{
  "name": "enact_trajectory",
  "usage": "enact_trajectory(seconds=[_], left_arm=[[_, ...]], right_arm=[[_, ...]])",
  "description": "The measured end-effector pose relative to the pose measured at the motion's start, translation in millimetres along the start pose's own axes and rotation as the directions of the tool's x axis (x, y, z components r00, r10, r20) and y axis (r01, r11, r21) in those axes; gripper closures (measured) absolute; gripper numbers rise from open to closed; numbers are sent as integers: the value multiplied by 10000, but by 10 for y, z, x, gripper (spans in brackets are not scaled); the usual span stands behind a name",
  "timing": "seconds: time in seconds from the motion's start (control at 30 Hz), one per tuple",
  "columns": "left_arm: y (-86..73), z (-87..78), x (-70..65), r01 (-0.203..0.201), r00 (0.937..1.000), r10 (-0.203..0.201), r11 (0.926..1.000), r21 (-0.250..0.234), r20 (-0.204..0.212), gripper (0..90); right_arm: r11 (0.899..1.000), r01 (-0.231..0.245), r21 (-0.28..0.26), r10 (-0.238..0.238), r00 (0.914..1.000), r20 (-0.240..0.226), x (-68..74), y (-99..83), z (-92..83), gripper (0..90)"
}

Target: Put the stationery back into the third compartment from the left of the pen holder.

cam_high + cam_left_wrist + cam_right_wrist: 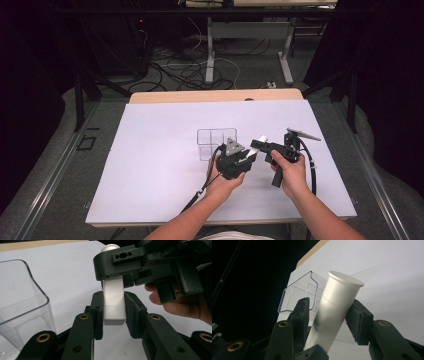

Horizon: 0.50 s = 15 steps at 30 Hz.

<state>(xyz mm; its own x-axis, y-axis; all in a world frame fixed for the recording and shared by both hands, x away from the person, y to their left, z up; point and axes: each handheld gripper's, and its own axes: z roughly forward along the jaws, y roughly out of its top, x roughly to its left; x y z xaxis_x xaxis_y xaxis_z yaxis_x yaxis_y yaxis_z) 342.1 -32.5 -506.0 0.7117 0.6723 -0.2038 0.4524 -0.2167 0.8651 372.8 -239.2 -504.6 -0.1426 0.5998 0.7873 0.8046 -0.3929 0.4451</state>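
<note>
A white tube (254, 148) with a flat capped end (345, 280) hangs in the air between my two hands, above the white sheet. My left gripper (113, 312) is shut on its squared lower end (114, 306), both pads tight against it. My right gripper (330, 315) straddles the capped end of the tube (334, 310). Its pad on the right of that view touches the tube, and a thin gap shows at the other pad (304, 312). In the left gripper view, one finger of the right gripper (117, 265) crosses the tube's top.
A clear plastic box (212, 141) with a divider stands on the sheet just left of and behind the grippers, its wall (22, 310) close beside my left jaws. The white sheet (150, 165) covers most of the wooden table (200, 96). Cables trail from both grippers.
</note>
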Motion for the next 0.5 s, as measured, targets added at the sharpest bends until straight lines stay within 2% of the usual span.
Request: enact_trajectory(seconds=[0.07,0.1,0.13,0.23,0.27,0.3,0.33,0.4,0.43,0.5], left_arm=[[-5,-3,-11,-19,10000,19,10000,18,59,712],[-8,-3,-18,-52,10000,52,10000,19,74,712],[-15,0,-25,-69,10000,70,10000,-56,56,712],[-20,4,-39,-106,9999,107,9999,-90,133,712],[-18,-2,-41,-121,9998,121,9999,12,170,712],[-24,4,-50,-101,9998,102,9999,-72,184,712],[-28,2,-56,-114,9997,115,9999,-35,193,711],[-36,9,-63,-174,9997,175,9998,-63,192,712],[-40,12,-62,-170,9996,171,9998,-52,221,711],[-48,18,-61,-169,9996,171,9998,-68,238,711]], right_arm=[[9990,-35,-453,36,10000,26,-4,-9,19,549],[9988,-37,-494,38,10000,15,-7,-8,17,550],[9992,-111,-380,109,9999,-54,-11,-3,7,550],[9983,-297,-511,299,9996,25,-20,4,10,563],[9982,-351,-487,351,9994,-10,-26,7,4,570],[9985,-280,-469,278,9996,-55,-45,11,-2,573],[9973,-500,-543,497,9987,-55,-39,18,-3,584],[9973,-530,-515,529,9986,-34,-60,26,-14,603],[9958,-725,-560,728,9973,36,-51,30,-11,618],[9963,-702,-504,708,9974,108,-63,26,-12,619]])
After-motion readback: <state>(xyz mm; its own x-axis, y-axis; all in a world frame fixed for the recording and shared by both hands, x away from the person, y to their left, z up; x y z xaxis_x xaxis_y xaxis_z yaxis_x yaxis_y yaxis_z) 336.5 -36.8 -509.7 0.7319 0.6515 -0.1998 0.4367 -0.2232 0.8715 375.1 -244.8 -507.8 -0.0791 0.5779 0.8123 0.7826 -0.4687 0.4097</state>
